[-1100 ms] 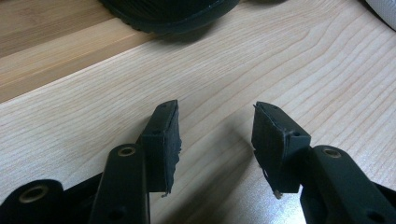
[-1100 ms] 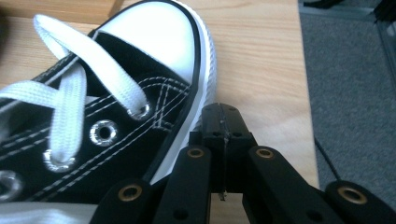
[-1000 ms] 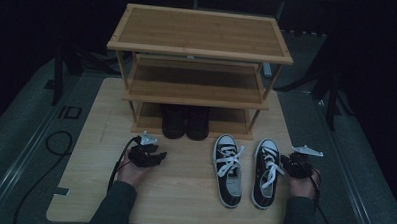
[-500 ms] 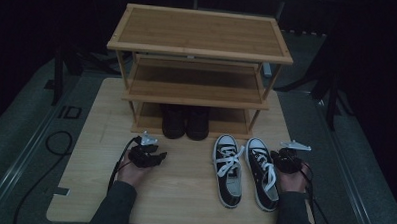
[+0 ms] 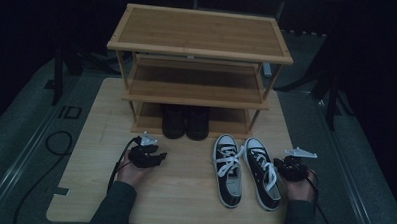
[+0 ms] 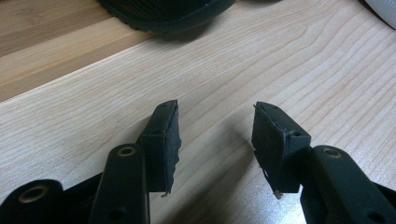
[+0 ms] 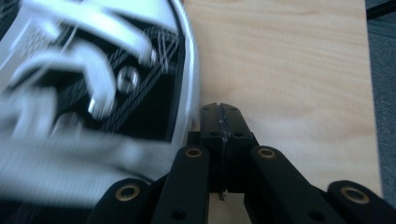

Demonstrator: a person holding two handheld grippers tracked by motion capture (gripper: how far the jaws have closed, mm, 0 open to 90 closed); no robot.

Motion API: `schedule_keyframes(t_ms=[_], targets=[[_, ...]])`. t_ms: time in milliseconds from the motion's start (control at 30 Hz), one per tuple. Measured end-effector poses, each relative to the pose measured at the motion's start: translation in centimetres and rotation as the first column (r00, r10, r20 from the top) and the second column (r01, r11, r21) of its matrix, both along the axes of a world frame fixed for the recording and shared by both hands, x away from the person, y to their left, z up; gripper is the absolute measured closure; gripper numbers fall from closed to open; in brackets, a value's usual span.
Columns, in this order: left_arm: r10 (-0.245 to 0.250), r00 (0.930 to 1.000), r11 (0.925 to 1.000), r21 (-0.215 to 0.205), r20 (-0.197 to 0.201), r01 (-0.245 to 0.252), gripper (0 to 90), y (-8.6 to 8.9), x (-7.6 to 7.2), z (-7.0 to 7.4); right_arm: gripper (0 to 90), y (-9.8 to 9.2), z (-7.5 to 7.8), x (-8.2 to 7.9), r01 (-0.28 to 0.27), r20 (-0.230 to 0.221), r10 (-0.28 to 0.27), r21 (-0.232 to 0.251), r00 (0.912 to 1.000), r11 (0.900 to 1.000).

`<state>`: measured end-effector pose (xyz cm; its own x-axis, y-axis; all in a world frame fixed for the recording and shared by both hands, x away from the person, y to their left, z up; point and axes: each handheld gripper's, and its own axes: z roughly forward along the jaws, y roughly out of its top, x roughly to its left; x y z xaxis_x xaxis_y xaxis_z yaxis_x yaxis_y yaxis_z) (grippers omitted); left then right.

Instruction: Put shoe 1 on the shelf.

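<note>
Sneakers, a pair of black canvas low-tops with white laces and white rubber toe caps, lie on the pale wooden board in front of the three-tier bamboo shoe rack (image 5: 201, 42), toes toward the rack and heels toward the person. The left sneaker (image 5: 228, 169) lies almost straight; the right sneaker (image 5: 263, 173) angles so that its heel swings out toward the board's right edge. Their long axes run roughly from the rack's bottom shelf back to the person.

The right gripper (image 5: 284, 167) sits just beside the outer flank of the right sneaker, about level with its laces. In the right gripper view its jaws are pressed together with nothing between them, and the shoe's white sole edge (image 7: 189, 70) lies immediately to the left of the closed tips, close enough that I cannot tell whether they touch. So the shoe lies sideways from this gripper, across its line of sight, and this hand is clearly the nearer one.

The left gripper (image 5: 157, 157) rests well apart from the sneakers, out before the rack's left half. Its jaws stand partly spread and empty over the bare board (image 6: 280, 60), with the toe of a dark boot (image 6: 168, 11) just ahead, one of a pair of dark ankle boots (image 5: 185, 120) on the rack's bottom shelf.

Any grasp likely calls for the right jaws to part first.
</note>
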<state>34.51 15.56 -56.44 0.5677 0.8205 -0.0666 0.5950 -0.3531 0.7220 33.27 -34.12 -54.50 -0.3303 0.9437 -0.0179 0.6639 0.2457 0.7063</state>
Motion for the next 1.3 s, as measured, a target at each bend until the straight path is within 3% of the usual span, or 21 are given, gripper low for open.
schedule_keyframes(t_ms=[200, 433, 800, 1033, 1300], targets=[[0.002, 1.0, 1.0, -0.002, 0.002, -0.002, 51.5, 0.0, 0.0, 0.0, 89.3, -0.3, 0.3, -2.8, -0.051, -0.004, 0.051, -0.002, 0.9987, 0.999], [0.001, 1.0, 1.0, -0.005, 0.001, -0.001, 51.6, 0.0, 0.0, 0.0, 90.0, -0.3, 0.1, -4.6, -0.084, 0.017, 0.084, 0.018, 0.9963, 0.996], [0.003, 1.0, 1.0, -0.002, 0.002, -0.003, 51.6, 0.0, 0.0, 0.0, 90.0, 0.9, -0.1, -4.3, -0.076, 0.037, 0.075, 0.006, 0.9965, 0.997], [0.003, 1.0, 1.0, -0.002, 0.002, -0.003, 51.6, 0.0, 0.0, 0.0, 90.0, 2.0, -0.1, -3.7, -0.108, 0.036, 0.107, 0.033, 0.9937, 0.994], [0.005, 1.0, 1.0, 0.005, 0.004, -0.005, 51.6, -0.1, -0.1, 0.0, 90.0, 3.0, -0.1, -3.4, -0.138, 0.041, 0.137, 0.031, 0.9897, 0.99]])
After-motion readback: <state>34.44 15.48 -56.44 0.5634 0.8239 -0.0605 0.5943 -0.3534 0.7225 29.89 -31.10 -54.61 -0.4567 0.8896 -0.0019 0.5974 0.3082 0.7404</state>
